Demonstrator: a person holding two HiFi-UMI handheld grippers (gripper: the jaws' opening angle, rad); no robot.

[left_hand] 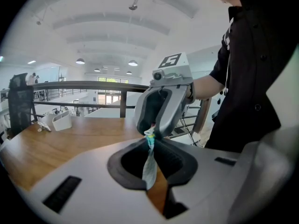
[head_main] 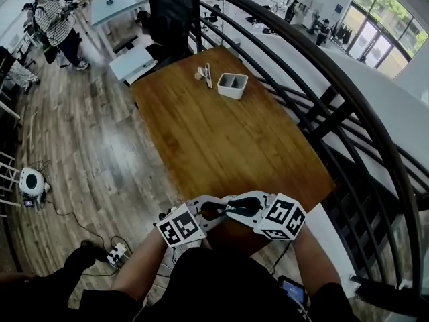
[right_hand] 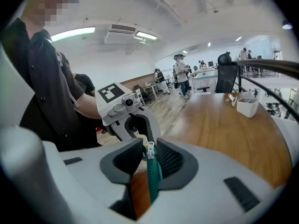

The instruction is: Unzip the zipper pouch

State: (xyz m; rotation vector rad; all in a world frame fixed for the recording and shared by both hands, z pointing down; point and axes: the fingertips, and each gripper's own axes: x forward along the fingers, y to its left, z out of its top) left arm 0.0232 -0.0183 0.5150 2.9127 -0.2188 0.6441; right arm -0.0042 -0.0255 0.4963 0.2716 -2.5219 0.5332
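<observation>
The zipper pouch shows only edge-on: a pale fabric strip (left_hand: 149, 164) in the left gripper view and a teal zipper strip (right_hand: 152, 178) topped by a white slider (right_hand: 149, 149) in the right gripper view. My left gripper (head_main: 213, 212) is shut on the fabric edge. Facing it tip to tip, my right gripper (head_main: 236, 208) is shut on the zipper end. Both hang just above the near edge of the wooden table (head_main: 221, 139), close to my body. From the left gripper view, the right gripper (left_hand: 152, 133) pinches the strip's teal and yellow top.
A white two-compartment box (head_main: 232, 85) and a small white clip-like object (head_main: 204, 74) lie at the table's far end. A black office chair (head_main: 173, 12) stands behind it. A black curved railing (head_main: 348, 92) runs along the right. A person (head_main: 57, 22) stands far left.
</observation>
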